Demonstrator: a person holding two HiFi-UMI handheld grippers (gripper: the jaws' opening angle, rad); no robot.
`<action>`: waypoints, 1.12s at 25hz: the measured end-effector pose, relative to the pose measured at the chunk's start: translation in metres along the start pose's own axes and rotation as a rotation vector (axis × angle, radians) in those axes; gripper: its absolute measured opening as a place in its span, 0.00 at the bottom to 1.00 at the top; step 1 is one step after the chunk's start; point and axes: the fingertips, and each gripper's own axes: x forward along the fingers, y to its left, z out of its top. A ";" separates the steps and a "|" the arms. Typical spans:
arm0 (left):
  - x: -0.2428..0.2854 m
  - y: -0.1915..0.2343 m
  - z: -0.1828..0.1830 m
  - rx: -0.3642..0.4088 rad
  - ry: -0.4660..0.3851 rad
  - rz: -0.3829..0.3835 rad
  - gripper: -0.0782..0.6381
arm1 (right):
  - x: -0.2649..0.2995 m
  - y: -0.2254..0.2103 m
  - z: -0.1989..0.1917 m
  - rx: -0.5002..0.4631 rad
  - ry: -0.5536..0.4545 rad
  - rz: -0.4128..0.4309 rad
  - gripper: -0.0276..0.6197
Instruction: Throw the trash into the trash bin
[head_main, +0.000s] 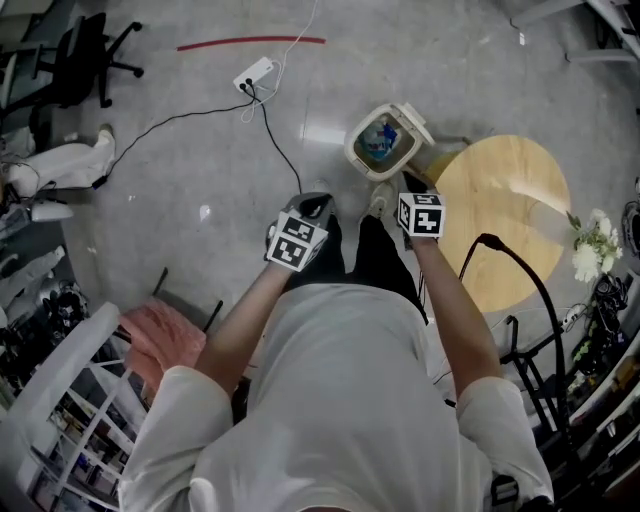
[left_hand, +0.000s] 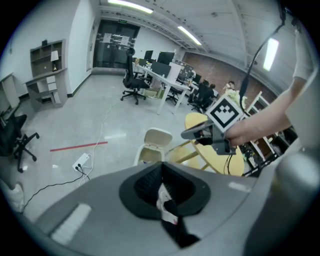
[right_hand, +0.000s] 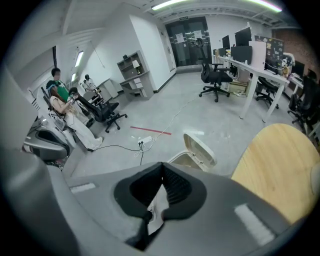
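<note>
The left gripper (left_hand: 161, 169) has its jaws together, pinching a white scrap (left_hand: 164, 202). The right gripper (right_hand: 162, 172) is likewise clamped on white paper (right_hand: 157, 206), near the open bin (head_main: 352, 148).

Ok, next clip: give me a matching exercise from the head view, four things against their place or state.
1 trash bin
2 round wooden table
3 power strip
4 flowers

A on the floor, cables attached
B at the picture's right edge
C lid open, blue trash inside
D just right of the bin

Pairs: 1-C, 2-D, 3-A, 4-B
</note>
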 end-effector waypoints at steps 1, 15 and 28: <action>-0.002 -0.002 0.002 0.004 -0.007 -0.002 0.12 | -0.005 0.001 0.001 0.002 -0.008 0.003 0.05; -0.031 -0.033 0.036 0.073 -0.096 0.003 0.12 | -0.090 0.008 0.011 0.016 -0.138 0.025 0.05; -0.042 -0.039 0.047 0.062 -0.152 0.001 0.12 | -0.128 0.020 0.002 0.021 -0.240 0.045 0.05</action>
